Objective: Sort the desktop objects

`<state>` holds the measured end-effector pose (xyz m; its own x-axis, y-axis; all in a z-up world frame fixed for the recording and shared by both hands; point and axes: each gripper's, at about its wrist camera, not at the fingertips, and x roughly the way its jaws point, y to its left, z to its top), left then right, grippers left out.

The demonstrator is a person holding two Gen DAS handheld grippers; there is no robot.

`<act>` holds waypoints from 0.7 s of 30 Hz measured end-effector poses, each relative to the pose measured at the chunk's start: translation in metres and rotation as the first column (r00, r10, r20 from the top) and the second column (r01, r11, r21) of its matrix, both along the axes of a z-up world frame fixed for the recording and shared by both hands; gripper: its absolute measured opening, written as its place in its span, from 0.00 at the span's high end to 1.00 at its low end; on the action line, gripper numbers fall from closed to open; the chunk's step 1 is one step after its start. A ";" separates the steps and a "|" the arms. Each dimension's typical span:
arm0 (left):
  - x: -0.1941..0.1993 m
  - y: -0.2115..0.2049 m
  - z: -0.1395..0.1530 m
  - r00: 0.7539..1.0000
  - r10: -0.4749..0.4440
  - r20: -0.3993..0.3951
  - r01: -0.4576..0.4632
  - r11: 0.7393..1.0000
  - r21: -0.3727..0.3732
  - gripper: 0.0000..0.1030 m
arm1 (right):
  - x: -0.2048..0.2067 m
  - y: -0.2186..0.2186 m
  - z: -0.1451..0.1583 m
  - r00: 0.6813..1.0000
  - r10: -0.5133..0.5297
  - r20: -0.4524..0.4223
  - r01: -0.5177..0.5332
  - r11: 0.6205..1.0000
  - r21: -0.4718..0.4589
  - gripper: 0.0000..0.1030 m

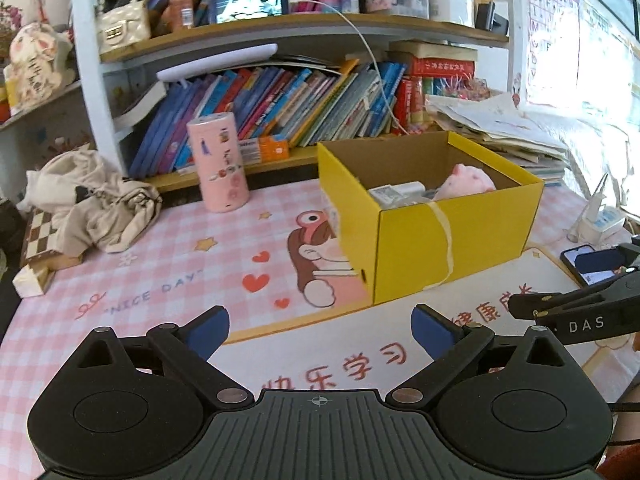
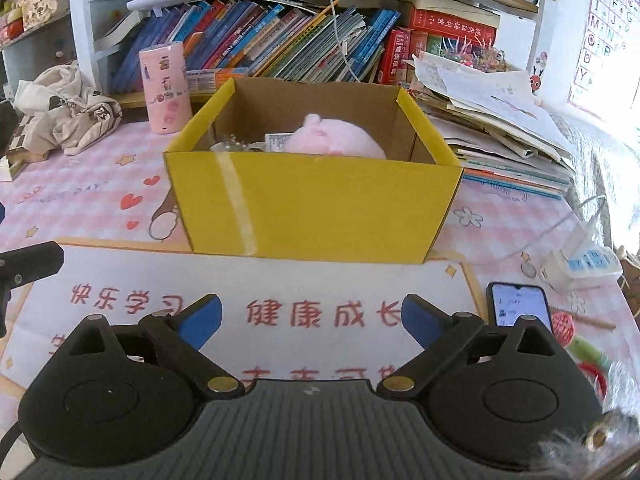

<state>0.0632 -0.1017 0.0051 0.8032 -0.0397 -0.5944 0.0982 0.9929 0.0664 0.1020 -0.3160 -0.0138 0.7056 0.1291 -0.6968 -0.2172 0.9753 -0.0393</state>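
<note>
Fingers of my 2 grippers, left gripper (image 1: pixel 320 330) and right gripper (image 2: pixel 311 318), spread wide, empty. Yellow box (image 2: pixel 316 204) sits ahead on bench (image 2: pixel 100 184), plush (image 2: pixel 336 140) inside. Approach next item squarely; pinch its centre.

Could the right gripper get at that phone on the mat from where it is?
Probably yes. The phone lies flat and uncovered just beside the right gripper, whose jaws stand open and empty. The yellow box sits further off, not in between.

Yellow box (image 2: pixel 316 208) holds pink plush (image 2: pixel 336 140); right gripper (image 2: pixel 312 316) fingers apart, empty.
</note>
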 end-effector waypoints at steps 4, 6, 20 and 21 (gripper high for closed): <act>-0.010 0.011 -0.001 1.000 0.014 0.000 -0.014 1.000 -0.004 0.01 | -0.012 0.010 0.000 1.000 -0.018 0.007 0.018 1.000 -0.010 0.04; -0.014 0.016 -0.001 1.000 0.016 0.001 -0.016 1.000 -0.007 0.01 | -0.018 0.014 0.000 1.000 -0.026 0.010 0.026 1.000 -0.012 0.04; -0.031 0.042 -0.001 1.000 -0.012 -0.008 0.012 1.000 -0.024 0.01 | -0.044 0.041 -0.002 0.999 -0.053 0.008 0.054 0.998 -0.025 0.03; -0.032 0.044 -0.001 1.000 -0.012 -0.010 0.012 1.000 -0.029 0.01 | -0.045 0.043 -0.003 0.999 -0.054 0.007 0.054 0.998 -0.027 0.03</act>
<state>0.0316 -0.0578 0.0039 0.7964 -0.0667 -0.6010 0.1110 0.9931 0.0368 0.0568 -0.2735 -0.0166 0.7155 0.0720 -0.6949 -0.1642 0.9841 -0.0671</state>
